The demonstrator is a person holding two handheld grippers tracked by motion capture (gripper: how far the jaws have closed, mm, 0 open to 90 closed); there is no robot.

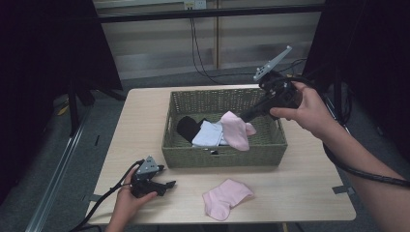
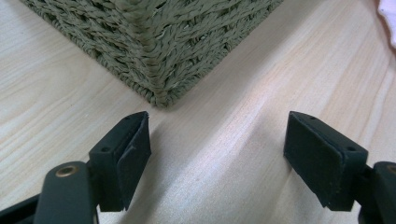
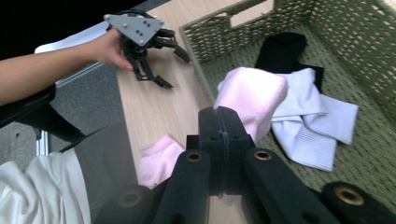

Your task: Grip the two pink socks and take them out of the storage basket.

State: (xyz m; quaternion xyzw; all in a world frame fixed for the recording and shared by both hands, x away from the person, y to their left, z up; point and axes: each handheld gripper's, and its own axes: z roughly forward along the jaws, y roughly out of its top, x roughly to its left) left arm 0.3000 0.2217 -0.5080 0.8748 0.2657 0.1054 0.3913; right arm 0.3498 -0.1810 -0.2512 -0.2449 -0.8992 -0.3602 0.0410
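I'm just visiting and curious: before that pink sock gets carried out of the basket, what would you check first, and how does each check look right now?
1. Right gripper shut on the held pink sock: ok, jaws closed on its fabric.
2. Held sock lifted free of the white sock and black sock: cannot tell, its lower end hangs close to them.
3. Sock clear of the basket front wall: not ok, it hangs inside.
4. Landing spot beside the pink sock on the table: ok, bare wood there.
5. Left gripper out of the way: ok, open, low over the table by the basket corner.
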